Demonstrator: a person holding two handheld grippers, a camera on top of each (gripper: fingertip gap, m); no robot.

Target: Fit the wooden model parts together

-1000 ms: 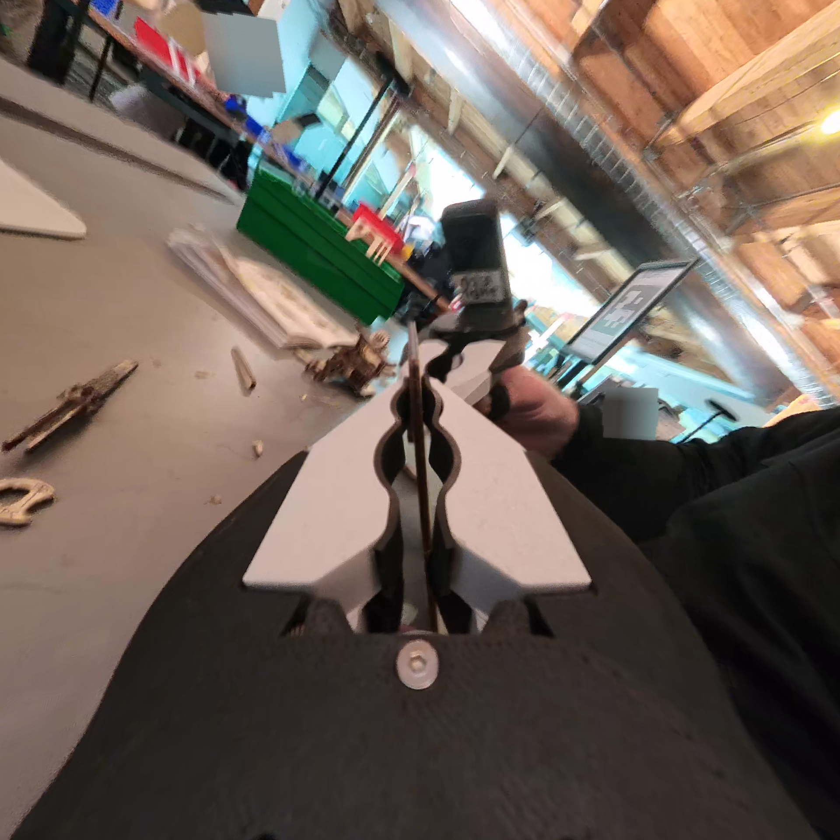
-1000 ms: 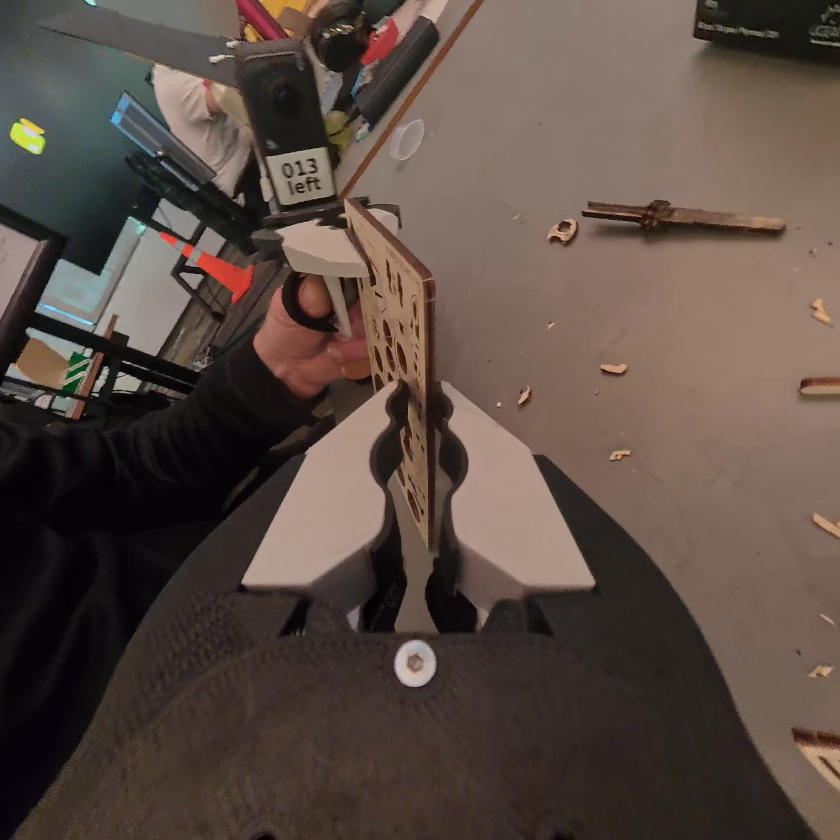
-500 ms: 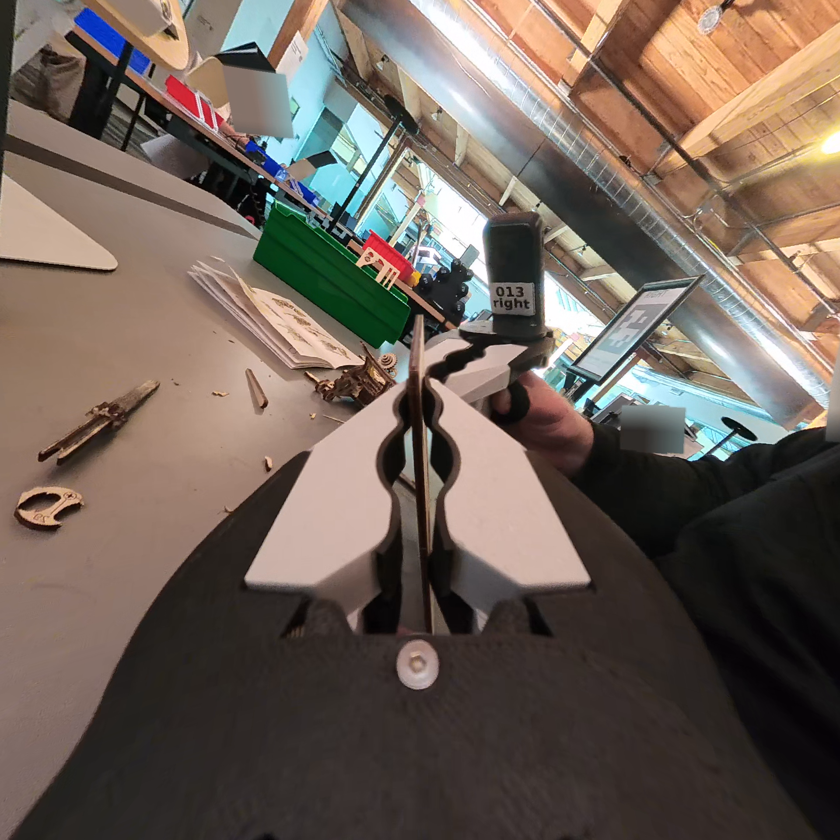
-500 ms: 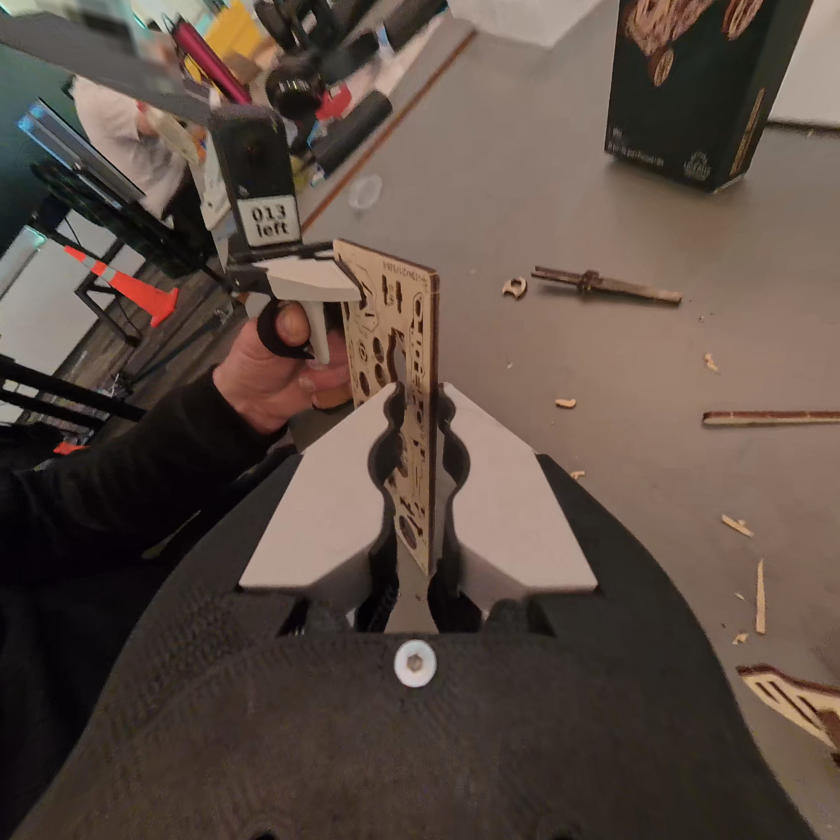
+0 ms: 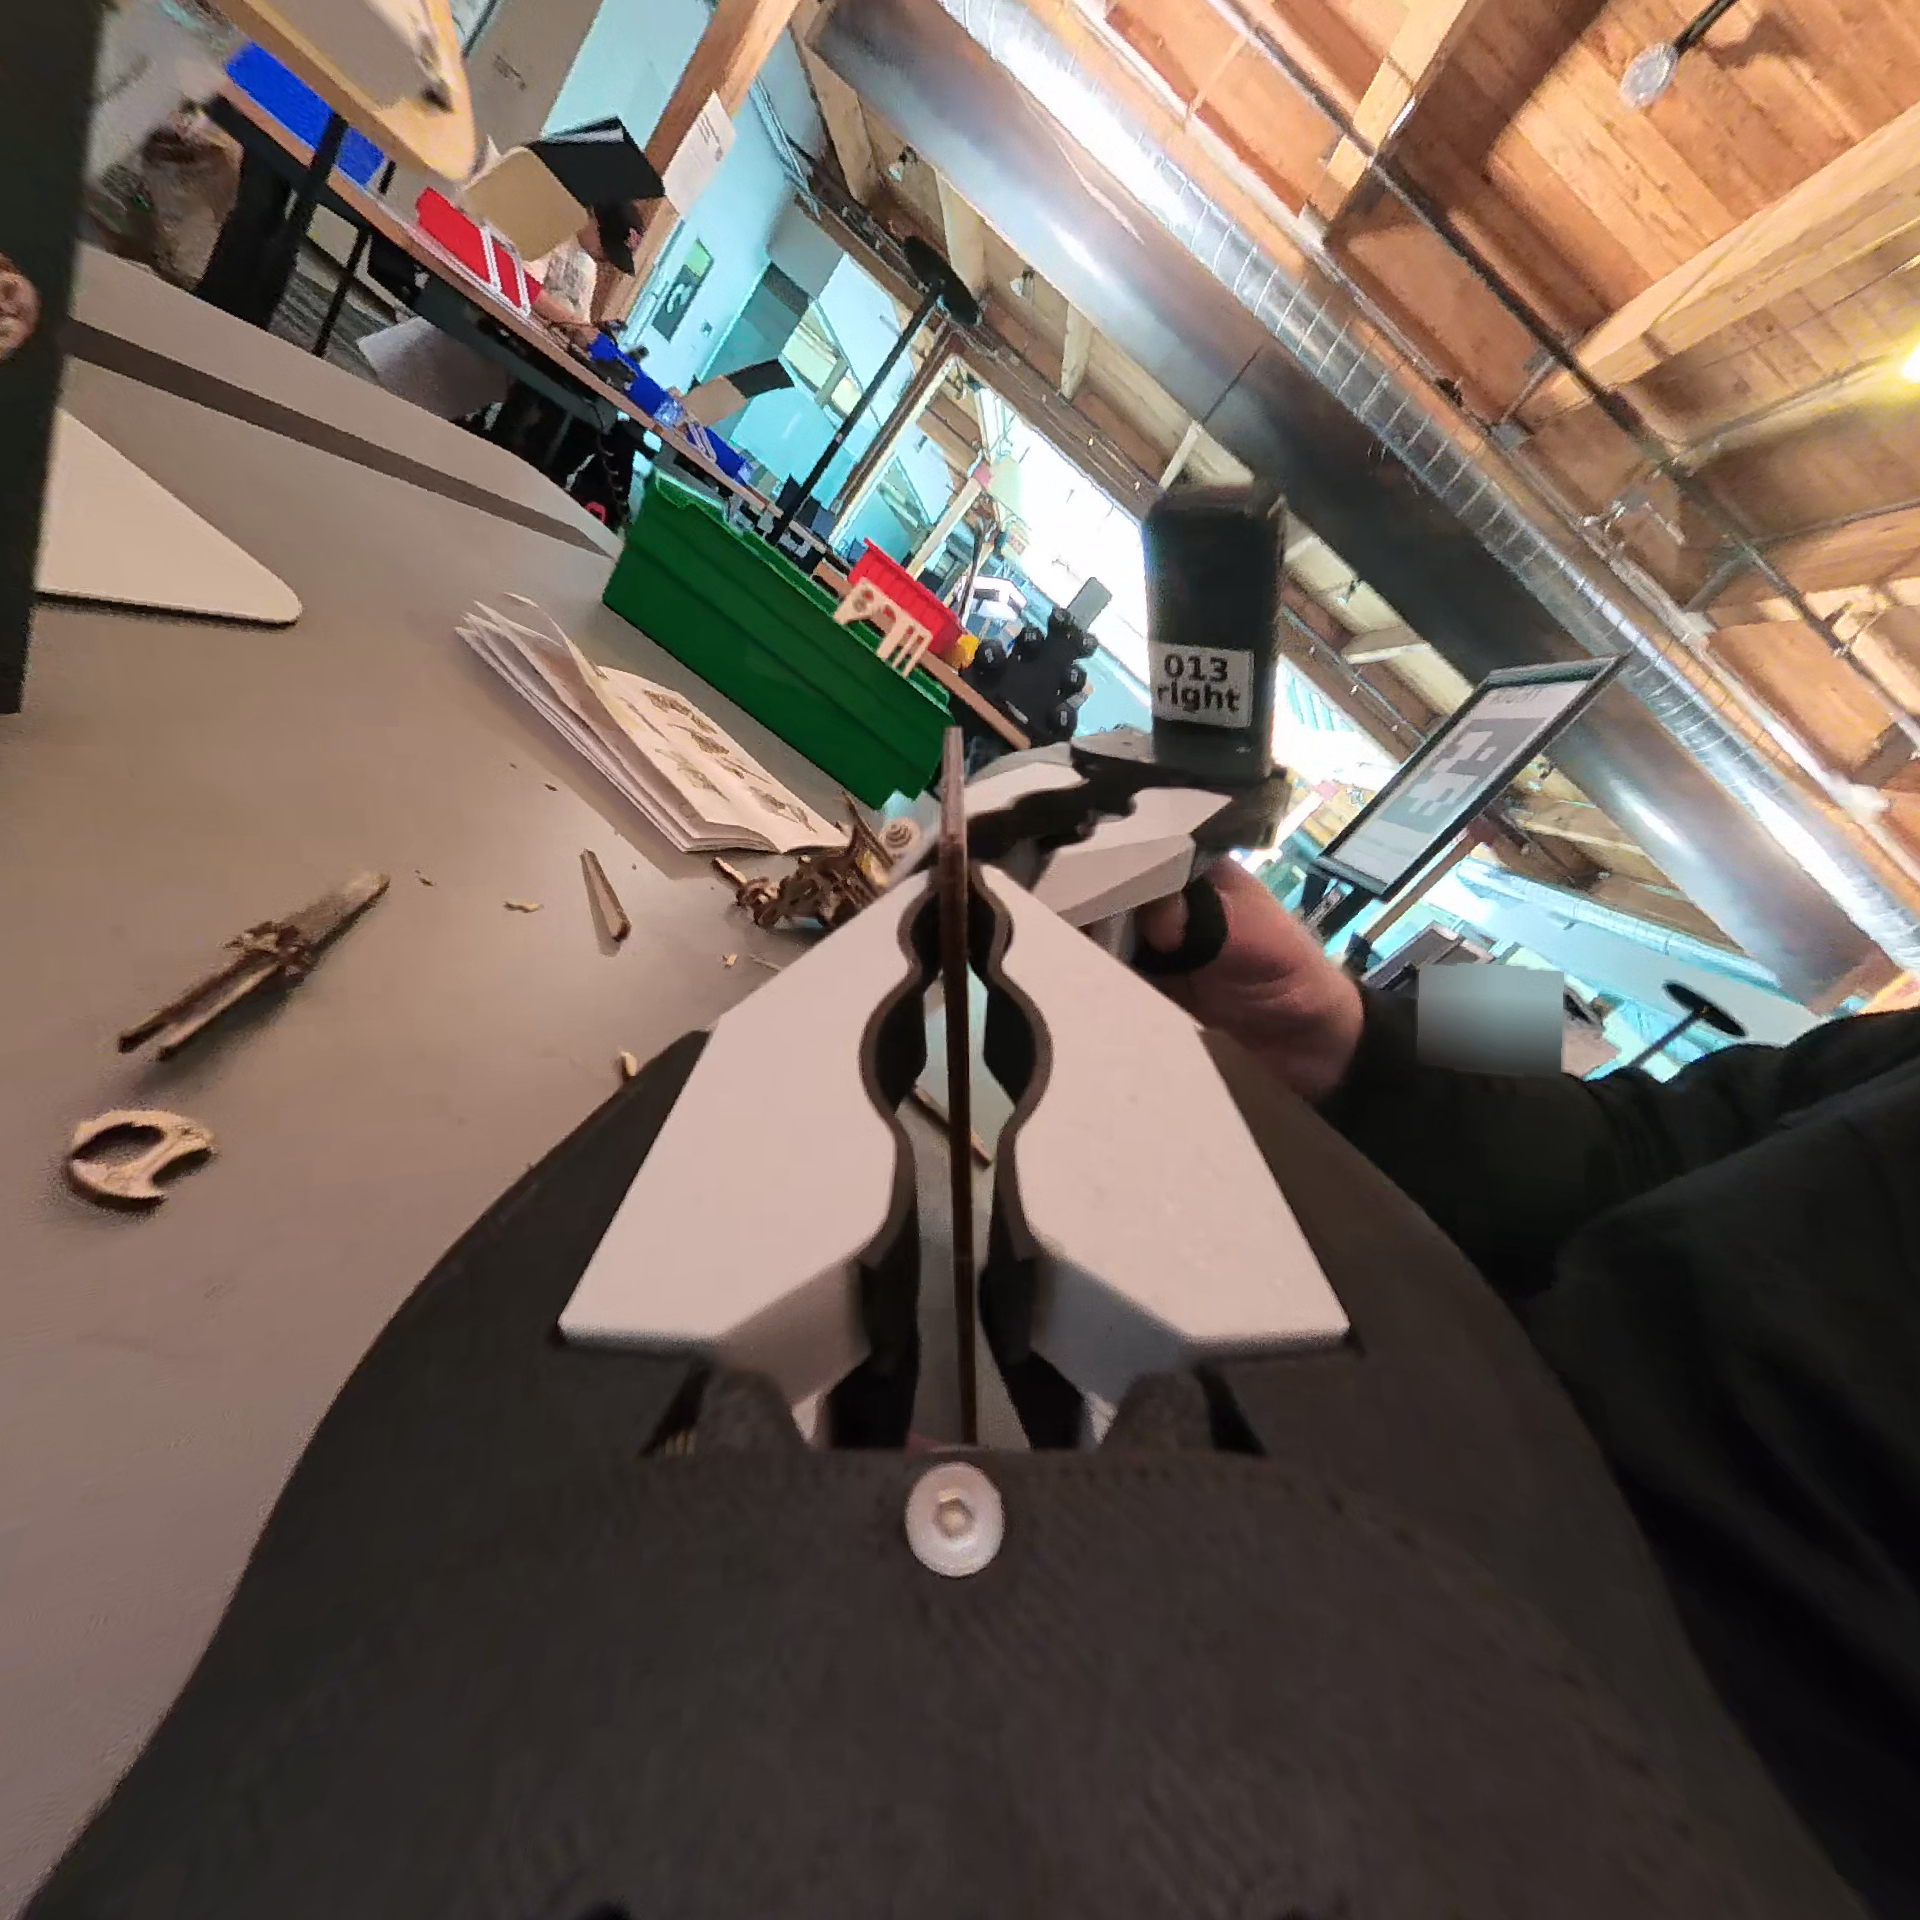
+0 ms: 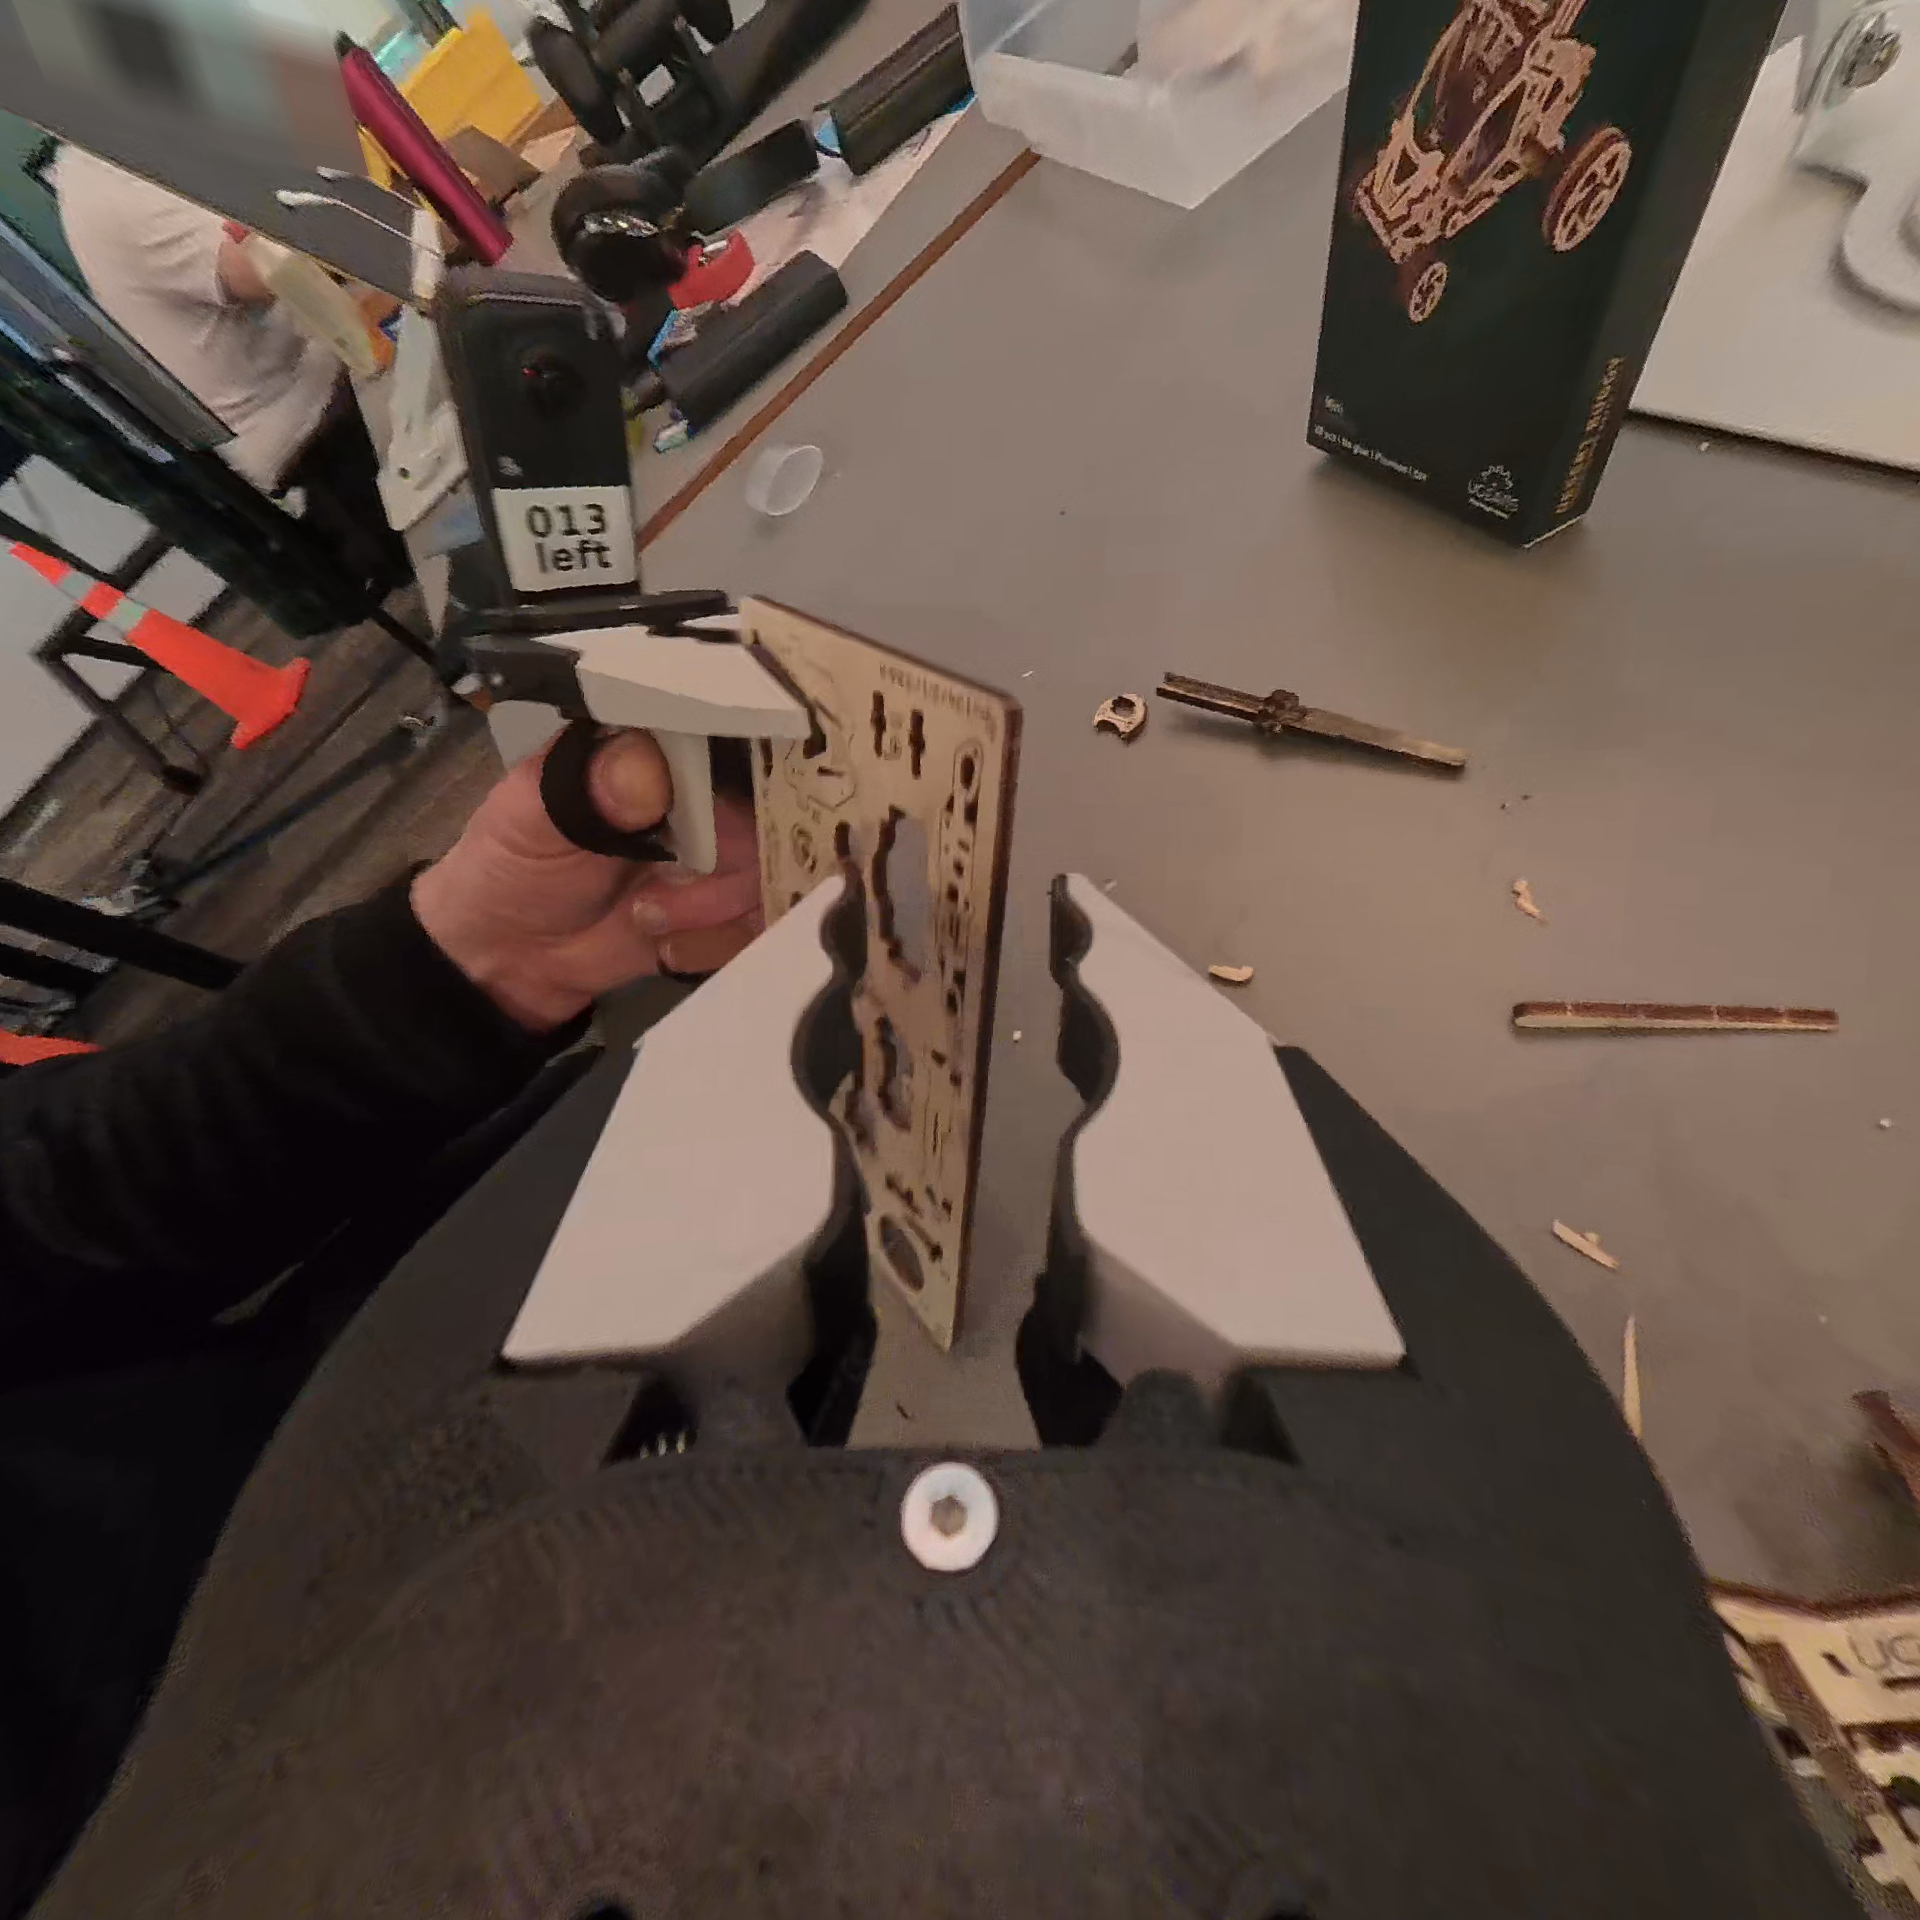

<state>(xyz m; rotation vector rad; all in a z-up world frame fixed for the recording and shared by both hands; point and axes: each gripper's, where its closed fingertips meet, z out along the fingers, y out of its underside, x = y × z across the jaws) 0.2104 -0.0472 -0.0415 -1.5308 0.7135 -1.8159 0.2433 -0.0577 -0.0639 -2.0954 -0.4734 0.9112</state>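
A thin laser-cut wooden parts sheet (image 6: 914, 935) is held upright above the grey table (image 6: 1351, 582). My left gripper (image 5: 951, 894) is shut on it; in the left wrist view the sheet (image 5: 958, 1091) shows edge-on between the fingers. In the right wrist view the left gripper (image 6: 774, 675) clamps the sheet's far top corner. My right gripper (image 6: 951, 891) is open, its jaws apart on either side of the sheet's near part; I cannot tell if the left one touches it. The right gripper also shows in the left wrist view (image 5: 997, 810), just behind the sheet.
On the table lie a wooden rod assembly (image 6: 1309, 720), a small curved piece (image 6: 1120, 715), a wooden strip (image 6: 1673, 1016), chips and another parts sheet (image 6: 1849, 1683). A dark model box (image 6: 1507, 260) stands at the back. A booklet (image 5: 644, 727), green bin (image 5: 769, 644) and part-built model (image 5: 821, 883) lie beyond. The small curved piece (image 6: 1120, 715) is about equally far from each gripper, around 15 cm. It turns up in the left wrist view (image 5: 122, 1161) as well.
My right gripper was shut on the sheet and has opened, letting go of it. My left gripper stays shut on the sheet. Both views have tilted and shifted a little.
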